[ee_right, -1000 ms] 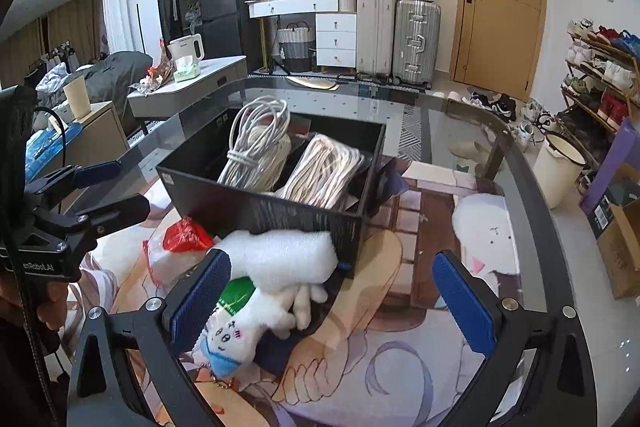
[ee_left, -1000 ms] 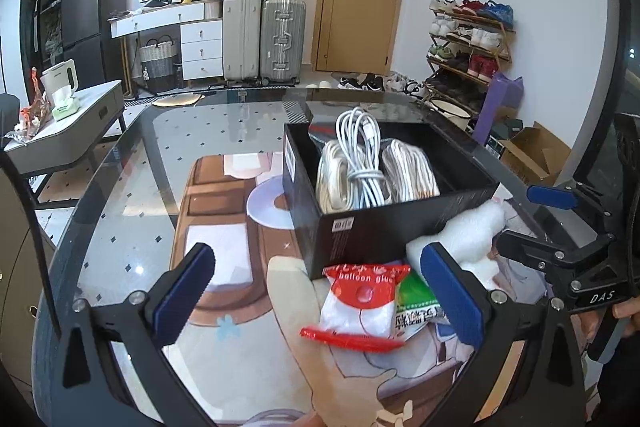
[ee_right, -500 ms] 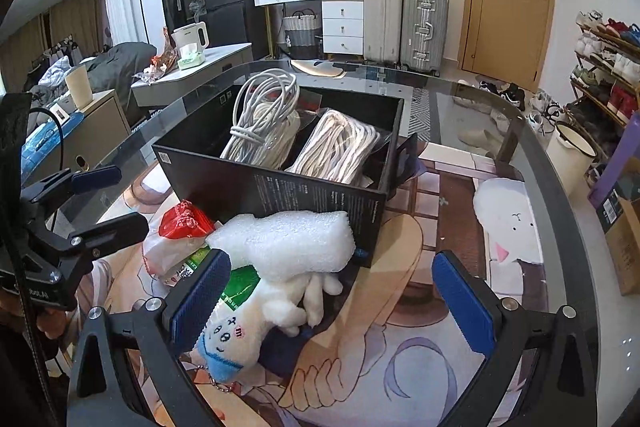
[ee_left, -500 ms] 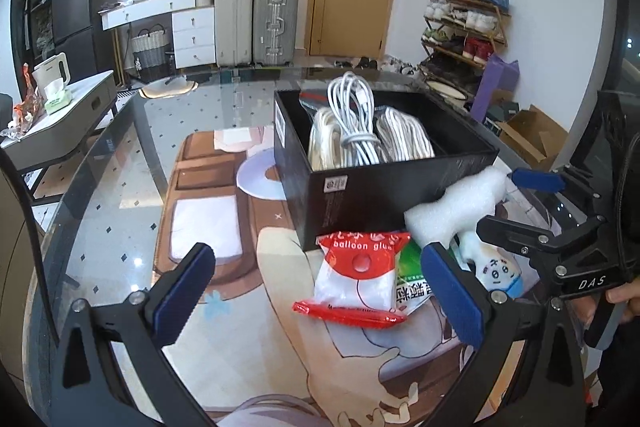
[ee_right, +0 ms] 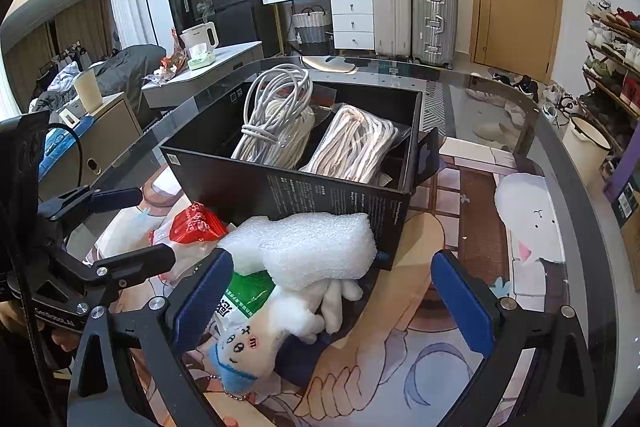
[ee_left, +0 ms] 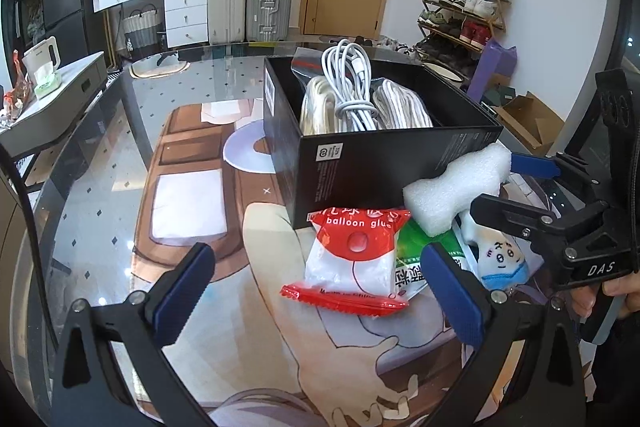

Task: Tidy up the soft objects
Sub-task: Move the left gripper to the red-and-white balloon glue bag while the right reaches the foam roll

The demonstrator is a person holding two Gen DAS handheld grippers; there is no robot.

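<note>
Jaws of the left gripper (ee_left: 320, 283) stand spread wide and empty in the left wrist view. Between them, nearer the right jaw, lies a red-and-clear plastic packet printed "balloon glue" (ee_left: 352, 259), its top edge against a black cardboard box (ee_left: 384, 163) ahead of the jaws. A green-and-white printed packet (ee_left: 408, 259) peeks out just inside the right jaw. Beyond that jaw, a white foam block (ee_left: 452, 191) leans on the box wall, and below it a small white plush toy with a blue bib (ee_left: 500, 259) lies on the glass-topped surface (ee_left: 100, 211). Coiled white cables (ee_left: 352, 99) fill the box. The right gripper (ee_left: 516, 187) shows at the right edge, held by a hand (ee_left: 608, 295).

From the right wrist view, the right gripper's jaws are also spread apart with nothing pinched. The foam block (ee_right: 312, 247) lies between them, ahead, closer to the left jaw and touching the box (ee_right: 304, 191). The plush toy (ee_right: 260, 339) lies under the foam just inside the left jaw, over the green packet (ee_right: 244, 295). The balloon packet (ee_right: 192, 227) is outside the left jaw, beside the left gripper (ee_right: 136, 227).
</note>
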